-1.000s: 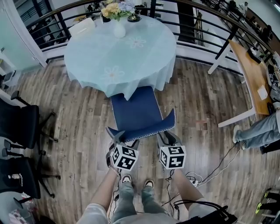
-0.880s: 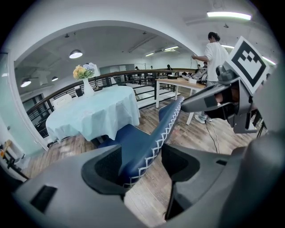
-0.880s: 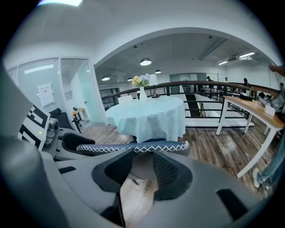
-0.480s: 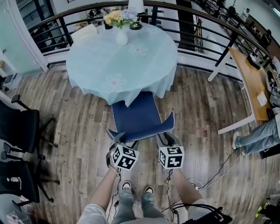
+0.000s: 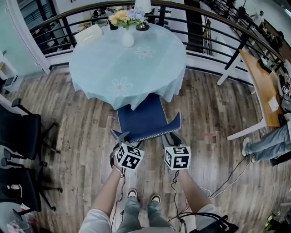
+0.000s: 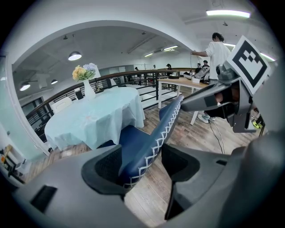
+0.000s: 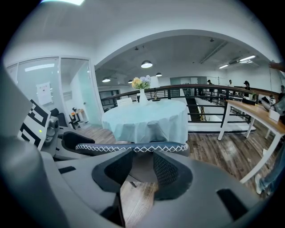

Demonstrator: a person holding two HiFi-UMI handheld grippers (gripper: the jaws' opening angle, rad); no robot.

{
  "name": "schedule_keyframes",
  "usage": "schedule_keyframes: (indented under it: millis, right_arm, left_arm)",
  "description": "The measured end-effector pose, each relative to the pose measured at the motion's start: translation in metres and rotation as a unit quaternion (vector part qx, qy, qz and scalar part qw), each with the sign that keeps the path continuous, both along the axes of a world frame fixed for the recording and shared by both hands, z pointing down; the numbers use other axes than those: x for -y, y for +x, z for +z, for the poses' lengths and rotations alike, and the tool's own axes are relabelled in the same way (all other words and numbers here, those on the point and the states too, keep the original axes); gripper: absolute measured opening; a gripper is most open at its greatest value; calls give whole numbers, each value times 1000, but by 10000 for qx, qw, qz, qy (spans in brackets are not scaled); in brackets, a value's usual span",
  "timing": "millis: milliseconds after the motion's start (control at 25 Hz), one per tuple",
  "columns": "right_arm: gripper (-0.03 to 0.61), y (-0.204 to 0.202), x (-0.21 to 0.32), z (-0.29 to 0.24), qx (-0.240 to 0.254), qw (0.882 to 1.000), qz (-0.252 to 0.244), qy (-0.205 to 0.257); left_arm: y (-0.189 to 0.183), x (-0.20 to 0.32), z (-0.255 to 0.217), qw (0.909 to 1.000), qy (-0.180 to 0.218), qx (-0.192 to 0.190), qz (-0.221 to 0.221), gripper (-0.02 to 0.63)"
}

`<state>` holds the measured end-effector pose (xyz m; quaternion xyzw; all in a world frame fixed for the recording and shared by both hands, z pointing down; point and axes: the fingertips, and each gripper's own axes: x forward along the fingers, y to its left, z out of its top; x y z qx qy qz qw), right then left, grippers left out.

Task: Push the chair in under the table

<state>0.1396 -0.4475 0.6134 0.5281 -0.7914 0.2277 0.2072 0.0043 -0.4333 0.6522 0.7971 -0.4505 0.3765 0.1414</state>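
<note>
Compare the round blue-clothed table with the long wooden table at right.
Shape: round blue-clothed table is circular, long wooden table rectangular. Cover: the round table is draped, the wooden table bare-topped with white legs showing. Both stand by the black railing.

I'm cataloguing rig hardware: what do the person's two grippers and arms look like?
The left gripper and right gripper are grey shells with black textured fingers. Each carries a white cube of black square markers and trails a dark cable. Sleeves are short and pale.
</note>
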Motion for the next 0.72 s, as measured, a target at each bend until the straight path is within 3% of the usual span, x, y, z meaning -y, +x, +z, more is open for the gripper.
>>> schedule_keyframes:
  millis: [120,320,720]
  right_arm:
    - [146,0,9,0,-28,10000,13,2]
    - [146,11,19,-2,-194,9998,82,60]
    - [143,17,23,-1,-213,9996,134,98]
  left_arm:
    - [0,9,1,10000,-5,-33,41,282]
    - [11,17,5,9984,-401,-376,156,282]
    - [18,19,6,9987,-258,-389,186,282]
